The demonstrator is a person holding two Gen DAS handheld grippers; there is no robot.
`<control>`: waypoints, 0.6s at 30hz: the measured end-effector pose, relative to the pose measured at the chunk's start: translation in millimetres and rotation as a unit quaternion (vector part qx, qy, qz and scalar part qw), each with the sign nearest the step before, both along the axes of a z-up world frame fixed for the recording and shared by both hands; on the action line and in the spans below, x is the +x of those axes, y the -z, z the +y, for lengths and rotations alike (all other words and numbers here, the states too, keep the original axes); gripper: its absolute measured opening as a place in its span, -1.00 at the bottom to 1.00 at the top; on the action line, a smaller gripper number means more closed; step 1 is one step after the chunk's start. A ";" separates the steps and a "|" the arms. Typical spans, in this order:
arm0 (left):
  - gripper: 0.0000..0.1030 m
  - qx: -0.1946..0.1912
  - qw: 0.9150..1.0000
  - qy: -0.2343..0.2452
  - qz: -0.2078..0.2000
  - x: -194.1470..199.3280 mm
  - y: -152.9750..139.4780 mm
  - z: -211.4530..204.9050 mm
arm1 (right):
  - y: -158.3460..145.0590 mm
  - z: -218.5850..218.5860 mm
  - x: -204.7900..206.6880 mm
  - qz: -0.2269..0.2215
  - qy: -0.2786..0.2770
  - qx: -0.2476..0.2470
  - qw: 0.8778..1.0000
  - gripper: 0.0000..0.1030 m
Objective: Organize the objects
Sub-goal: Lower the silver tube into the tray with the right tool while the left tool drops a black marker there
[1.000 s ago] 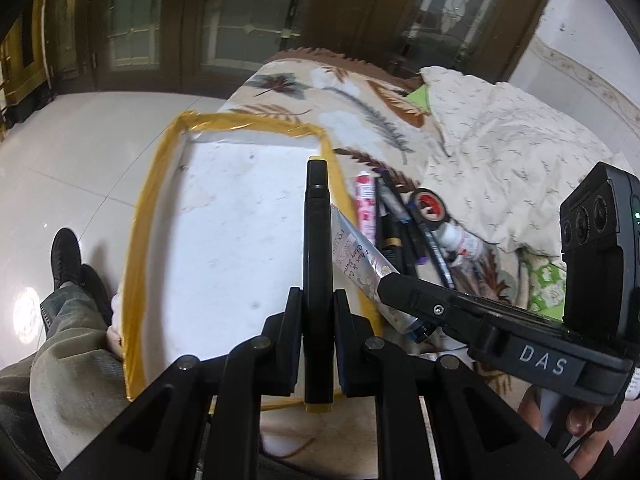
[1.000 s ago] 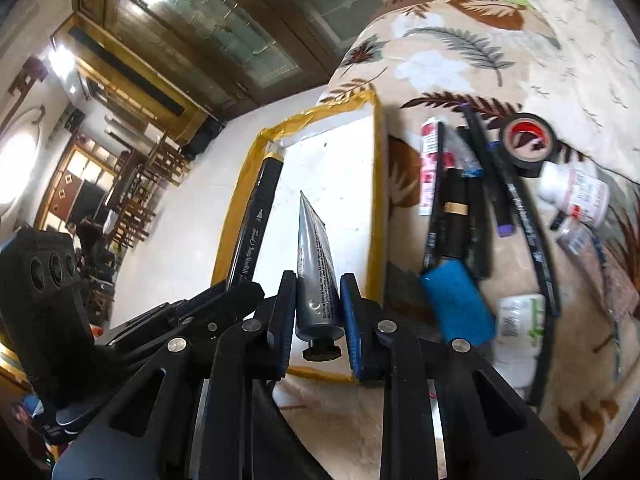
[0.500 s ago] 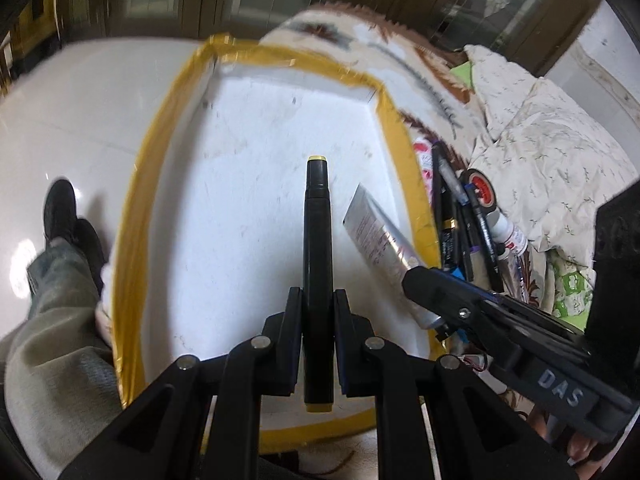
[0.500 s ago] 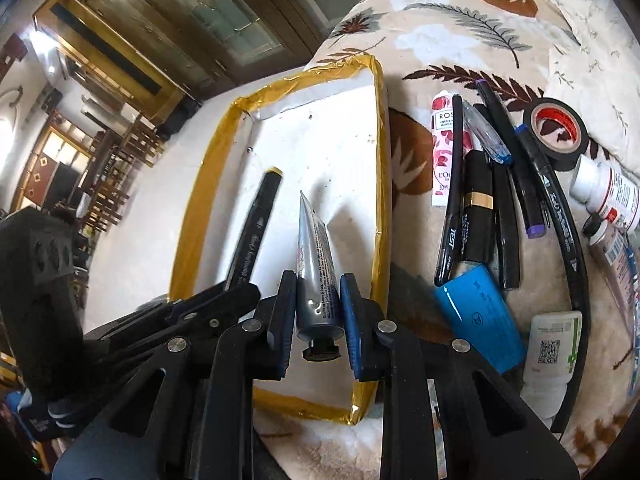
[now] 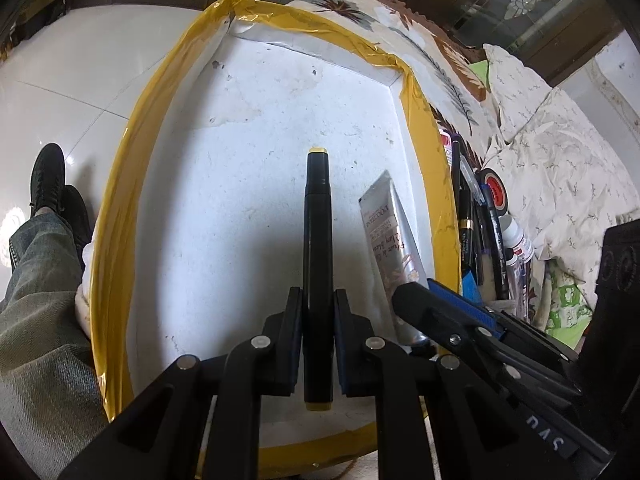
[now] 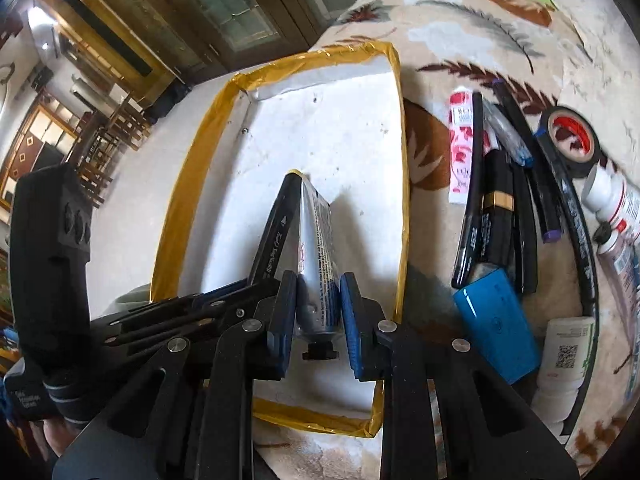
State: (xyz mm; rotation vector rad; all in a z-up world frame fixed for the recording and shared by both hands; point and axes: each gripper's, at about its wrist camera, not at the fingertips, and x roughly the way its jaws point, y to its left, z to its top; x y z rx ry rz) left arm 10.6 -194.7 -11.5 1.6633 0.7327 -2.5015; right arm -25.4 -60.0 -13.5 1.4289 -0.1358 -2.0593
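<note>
A white foam tray with a yellow-taped rim (image 5: 412, 80) lies on a leaf-patterned bed; it also shows in the right wrist view (image 6: 402, 184). My left gripper (image 5: 318, 312) is shut on a black marker with yellow ends (image 5: 317, 240), held low over the tray floor. My right gripper (image 6: 318, 296) is shut on a silver cream tube (image 6: 316, 240), also low inside the tray, just right of the marker (image 6: 276, 236). The tube (image 5: 390, 240) and the right gripper's fingers (image 5: 440, 312) show in the left wrist view.
Right of the tray lie several pens (image 6: 472, 208), a pink floral tube (image 6: 460, 148), a tape roll (image 6: 570, 140), a blue box (image 6: 496, 320), white bottles (image 6: 564, 360) and a black cable (image 6: 580, 240). A person's leg and shoe (image 5: 48, 184) are left of the tray.
Both grippers have moved forward and down into the tray with the marker and the tube still held. The tray now fills more of both views.
</note>
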 end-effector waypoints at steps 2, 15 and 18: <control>-0.71 0.008 1.000 -0.003 0.000 0.6 -0.1 -1.7 | 5.6 3.6 -0.5 -0.016 0.004 -0.008 1.000 -0.57; 0.22 0.009 0.994 -0.016 0.108 28.4 -41.1 10.7 | -24.2 67.4 9.8 -0.027 0.003 -0.125 0.992 -0.09; 0.22 0.018 0.994 0.023 0.106 24.6 -46.6 47.1 | -36.6 105.8 22.7 0.005 0.012 -0.109 0.994 -0.09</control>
